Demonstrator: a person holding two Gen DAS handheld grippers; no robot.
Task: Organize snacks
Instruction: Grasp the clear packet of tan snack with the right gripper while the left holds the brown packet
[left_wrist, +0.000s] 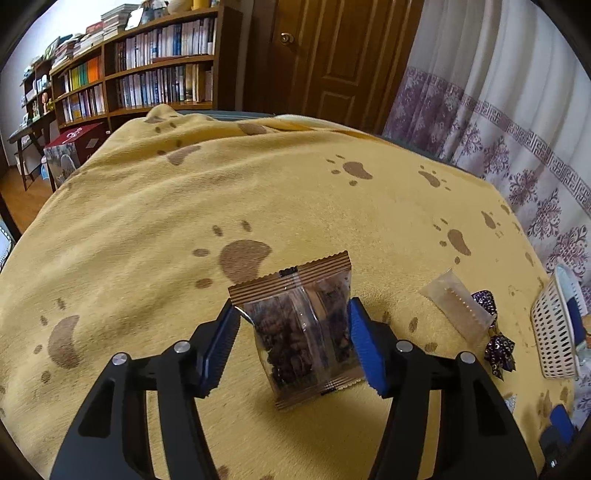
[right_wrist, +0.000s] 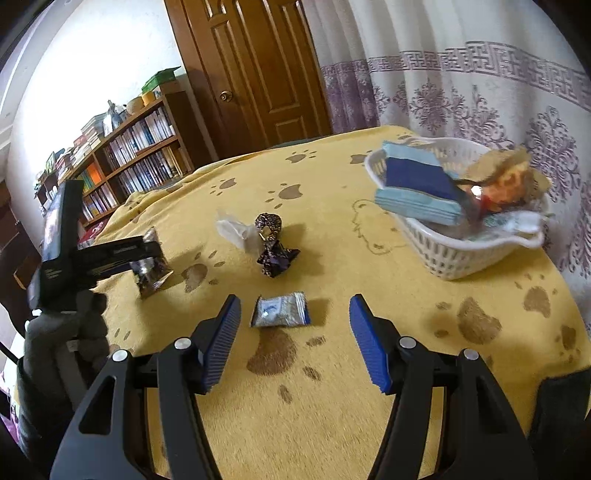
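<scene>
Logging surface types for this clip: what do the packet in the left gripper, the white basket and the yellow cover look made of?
Packet: clear glossy plastic film with crimped brown ends; dark pieces show through. Basket: likely moulded white plastic, matte, with regular slots in its wall. Cover: soft napped fabric, probably fleece, with a fuzzy, creased paw-print surface.

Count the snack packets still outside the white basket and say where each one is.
4. The brown-edged packet sits between the left gripper's fingers; the small silver packet lies before the right gripper; the purple-wrapped candy and clear sachet lie mid-blanket. Others may be hidden.
</scene>
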